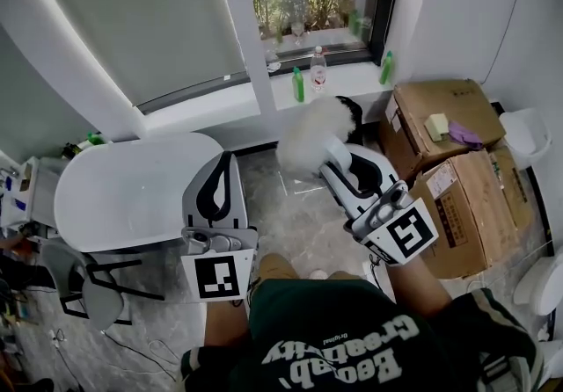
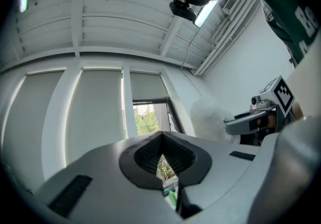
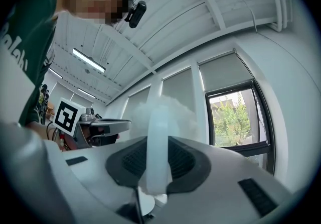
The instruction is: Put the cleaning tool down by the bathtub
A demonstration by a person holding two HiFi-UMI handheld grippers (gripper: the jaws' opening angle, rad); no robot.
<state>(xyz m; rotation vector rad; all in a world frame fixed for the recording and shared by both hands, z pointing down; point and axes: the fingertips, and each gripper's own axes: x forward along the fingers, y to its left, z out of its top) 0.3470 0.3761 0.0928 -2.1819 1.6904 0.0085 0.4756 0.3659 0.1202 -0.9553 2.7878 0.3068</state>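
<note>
The cleaning tool is a fluffy white duster [image 1: 312, 134] on a pale handle [image 3: 157, 147]. My right gripper [image 1: 332, 153] is shut on that handle and holds the duster upright in the air over the floor, to the right of the white bathtub [image 1: 123, 197]. In the right gripper view the handle stands between the jaws of the right gripper [image 3: 158, 142], with the fluffy head [image 3: 163, 110] above them. My left gripper [image 1: 223, 160] hangs beside the tub's right end, jaws together with nothing in them. In the left gripper view the left gripper [image 2: 161, 136] has closed tips, with the duster [image 2: 206, 117] at the right.
Stacked cardboard boxes [image 1: 453, 175] fill the right side. Green bottles [image 1: 298, 84] and a clear bottle [image 1: 318, 69] stand on the windowsill. A grey chair [image 1: 84, 285] sits in front of the tub at the left. Marbled floor [image 1: 295, 223] lies between tub and boxes.
</note>
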